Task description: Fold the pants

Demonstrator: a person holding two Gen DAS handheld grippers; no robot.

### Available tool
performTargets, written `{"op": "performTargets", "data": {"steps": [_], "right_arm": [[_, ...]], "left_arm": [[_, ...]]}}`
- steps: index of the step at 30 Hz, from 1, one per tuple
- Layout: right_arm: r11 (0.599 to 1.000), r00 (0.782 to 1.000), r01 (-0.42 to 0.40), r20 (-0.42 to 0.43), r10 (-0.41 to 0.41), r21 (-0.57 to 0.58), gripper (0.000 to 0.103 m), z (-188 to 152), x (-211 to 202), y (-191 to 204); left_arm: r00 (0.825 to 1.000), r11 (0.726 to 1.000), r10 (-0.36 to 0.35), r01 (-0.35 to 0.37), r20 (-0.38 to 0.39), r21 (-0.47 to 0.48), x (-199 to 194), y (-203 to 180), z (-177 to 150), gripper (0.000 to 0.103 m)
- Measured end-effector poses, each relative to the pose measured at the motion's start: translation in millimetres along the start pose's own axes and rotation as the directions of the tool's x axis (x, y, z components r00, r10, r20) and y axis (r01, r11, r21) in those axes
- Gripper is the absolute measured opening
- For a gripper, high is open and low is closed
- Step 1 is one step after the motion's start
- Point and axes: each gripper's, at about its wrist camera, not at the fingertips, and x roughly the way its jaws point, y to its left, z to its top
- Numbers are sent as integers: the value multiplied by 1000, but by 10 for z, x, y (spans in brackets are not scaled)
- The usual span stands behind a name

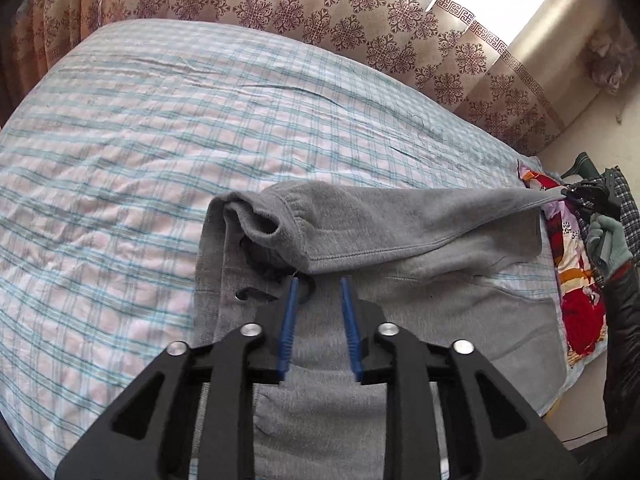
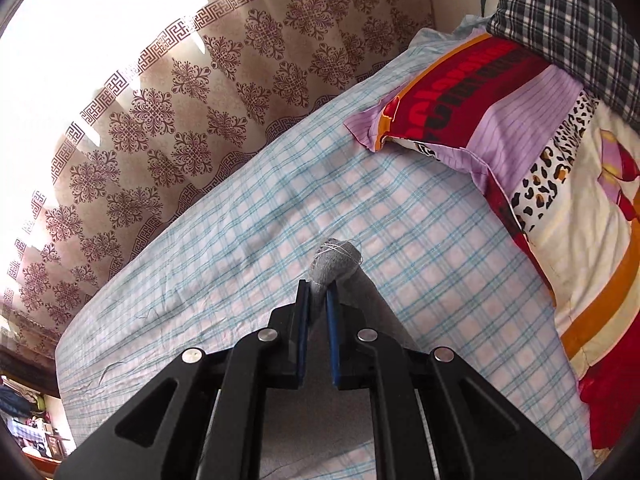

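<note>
- Grey fleece pants (image 1: 400, 220) are spread on a bed covered by a blue-and-white checked sheet (image 1: 120, 160); the lower layer lies flat while an upper layer is lifted and stretched across it toward the right of the left wrist view.
- The elasticated waistband (image 1: 256, 220) is seen bunched and curled at the left end of the lifted layer, with a dark drawstring (image 1: 256, 268) lying on the fabric just below it.
- The left gripper (image 1: 319, 280) is held over the flat grey fabric with its blue fingers (image 1: 290, 320) parted; no cloth is clamped between them, though one tip sits just beside the drawstring and the hem of the lifted layer.
- The right gripper (image 2: 318, 292) is closed on a bunched corner of the grey pants (image 2: 336, 260), which is pinched between its blue pads and pokes out above the fingertips, with loose white threads on it.
- In the left wrist view the right gripper (image 1: 576, 196) is seen at the far right edge, pulling the pants corner taut to a point, held by a hand in a pale green glove (image 1: 610, 244) with a dark sleeve below.
- A colourful red, purple and cream pillow (image 2: 520, 120) lies at the bed's end, near the held corner.
- A patterned beige curtain (image 1: 280, 4) hangs behind the bed, lit brightly from the window.
</note>
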Motion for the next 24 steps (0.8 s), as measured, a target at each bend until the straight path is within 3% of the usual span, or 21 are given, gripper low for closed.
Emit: {"op": "performTargets", "data": {"steps": [1, 4, 6, 9, 15, 19, 20, 22, 24], "right_arm": [[1000, 1000, 1, 3, -1, -3, 8, -22, -40, -7], [1000, 1000, -1, 3, 1, -7, 8, -109, -128, -49], [1000, 1000, -11, -1, 11, 1, 8, -158, -156, -103], [1000, 1000, -17, -9, 18, 11, 8, -226, -144, -188], [999, 999, -27, -28, 28, 28, 8, -344, -96, -373], [999, 999, -26, -40, 27, 38, 8, -390, -37, -470], [999, 999, -25, -42, 27, 41, 8, -402, -22, -488], [999, 999, -24, -46, 26, 44, 8, -422, 2, -517], [999, 999, -23, -46, 25, 44, 8, -438, 4, -539]], "left_arm": [[1000, 1000, -11, 11, -9, -21, 43, 4, -53, 53], [998, 996, -64, 62, -27, -65, 202, -45, -188, 60], [996, 990, -86, 84, -16, -112, 299, -50, -205, 72], [996, 979, -92, 90, -3, -185, 448, -21, -142, 74], [1000, 945, -23, 14, -22, -327, 792, 192, 118, 74], [999, 923, -12, -5, -41, -384, 938, 269, 200, 49], [999, 912, -13, -7, -46, -410, 968, 298, 208, 34], [998, 894, -20, -9, -59, -447, 1002, 339, 217, 14], [998, 881, -33, 2, -58, -473, 980, 373, 217, 10]]}}
